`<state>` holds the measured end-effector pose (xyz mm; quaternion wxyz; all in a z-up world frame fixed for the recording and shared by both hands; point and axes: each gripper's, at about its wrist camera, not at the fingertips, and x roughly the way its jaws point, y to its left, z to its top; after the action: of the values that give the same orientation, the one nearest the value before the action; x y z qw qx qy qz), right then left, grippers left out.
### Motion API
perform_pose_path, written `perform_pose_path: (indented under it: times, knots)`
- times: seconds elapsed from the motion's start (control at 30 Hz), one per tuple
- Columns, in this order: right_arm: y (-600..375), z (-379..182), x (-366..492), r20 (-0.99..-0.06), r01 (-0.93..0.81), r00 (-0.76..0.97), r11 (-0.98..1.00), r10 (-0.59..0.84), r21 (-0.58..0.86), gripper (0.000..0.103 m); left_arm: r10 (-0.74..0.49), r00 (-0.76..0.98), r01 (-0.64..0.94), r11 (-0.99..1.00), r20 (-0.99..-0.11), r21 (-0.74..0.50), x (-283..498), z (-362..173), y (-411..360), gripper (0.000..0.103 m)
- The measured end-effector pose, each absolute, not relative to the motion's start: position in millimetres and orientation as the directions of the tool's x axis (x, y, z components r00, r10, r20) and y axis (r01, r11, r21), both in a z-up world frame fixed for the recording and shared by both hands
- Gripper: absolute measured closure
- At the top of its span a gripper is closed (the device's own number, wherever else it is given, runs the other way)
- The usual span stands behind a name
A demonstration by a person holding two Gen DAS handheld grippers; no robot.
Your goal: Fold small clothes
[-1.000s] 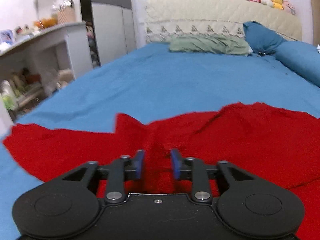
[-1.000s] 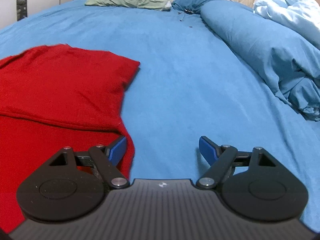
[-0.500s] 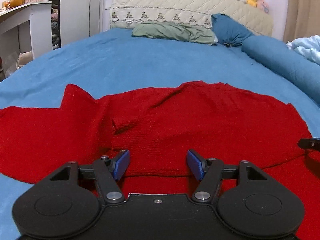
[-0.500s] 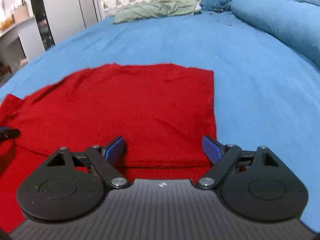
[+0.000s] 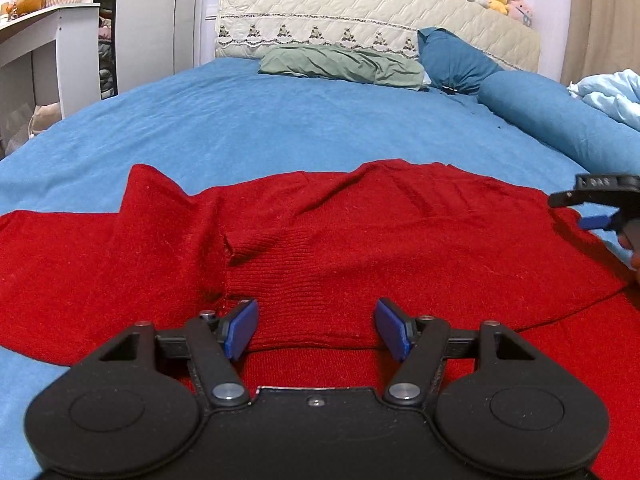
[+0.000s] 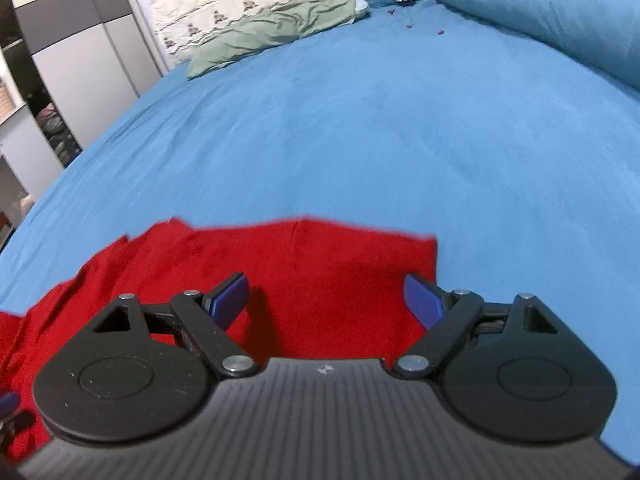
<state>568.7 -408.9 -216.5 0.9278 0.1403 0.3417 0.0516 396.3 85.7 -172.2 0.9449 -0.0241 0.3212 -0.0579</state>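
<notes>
Red knitted sweater (image 5: pixel 360 240) lies partly folded on the blue-sheeted bed (image 5: pixel 320 120); left hand-held gripper (image 5: pixel 316 330) and right hand-held gripper (image 6: pixel 326 300) both hover above it, jaws spread apart, empty.

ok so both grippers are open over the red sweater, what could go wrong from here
The red sweater is already doubled over, so the left gripper, open above the ribbed hem, might pinch only the top layer and undo the fold. The right gripper sits at the sweater's edge beside the blue bedsheet and might catch sheet as well.
</notes>
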Motion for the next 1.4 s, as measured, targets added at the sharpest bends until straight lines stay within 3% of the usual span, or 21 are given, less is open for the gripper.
perform_pose_path:
  times: [0.2, 0.4, 0.5, 0.53, 0.57, 0.73, 0.9, 1.07, 1.2, 1.3, 1.4]
  knots:
    - [-410, -202, 561, -0.618, 0.031, 0.766, 0.951, 0.174, 0.306, 0.002, -0.126, 0.788, 0.095, 0.992, -0.603, -0.083, 394, -169, 86, 0.032]
    - [-391, -148, 500, -0.546, -0.086, 0.812, 0.968, 0.206, 0.237, 0.001, -0.121, 0.813, 0.068, 0.991, -0.570, -0.114, 382, -129, 94, 0.031]
    - [-371, -113, 470, -0.511, -0.129, 0.829, 0.968, 0.225, 0.217, 0.000, -0.099, 0.846, 0.031, 0.990, -0.524, -0.138, 370, -90, 111, 0.018]
    - [-364, -103, 462, -0.504, -0.140, 0.833, 0.968, 0.228, 0.206, 0.000, -0.091, 0.854, 0.022, 0.990, -0.512, -0.139, 366, -77, 116, 0.006]
    - [-357, -93, 454, -0.495, -0.152, 0.838, 0.969, 0.230, 0.194, 0.000, -0.078, 0.865, 0.010, 0.990, -0.496, -0.139, 362, -63, 124, 0.001]
    - [-311, -55, 430, -0.453, -0.216, 0.851, 0.964, 0.264, 0.156, 0.000, -0.017, 0.890, -0.060, 0.986, -0.455, -0.155, 340, -9, 175, 0.000]
    - [-260, -39, 414, -0.487, -0.296, 0.804, 0.940, 0.341, 0.170, 0.000, 0.106, 0.896, -0.178, 0.975, -0.432, -0.131, 320, 16, 237, 0.000]
    - [-203, -42, 399, -0.504, -0.368, 0.771, 0.918, 0.391, 0.149, 0.000, 0.190, 0.859, -0.299, 0.940, -0.475, -0.165, 313, -9, 305, 0.000]
    - [-163, -62, 390, -0.523, -0.395, 0.747, 0.906, 0.411, 0.148, 0.000, 0.111, 0.854, -0.324, 0.878, -0.508, -0.352, 309, -56, 361, 0.000]
    - [-138, -80, 389, -0.537, -0.410, 0.734, 0.902, 0.415, 0.136, 0.000, 0.105, 0.840, -0.346, 0.859, -0.533, -0.377, 316, -90, 383, 0.003]
    - [-118, -99, 391, -0.558, -0.423, 0.714, 0.896, 0.423, 0.137, 0.000, 0.091, 0.815, -0.364, 0.849, -0.572, -0.383, 337, -121, 398, 0.018]
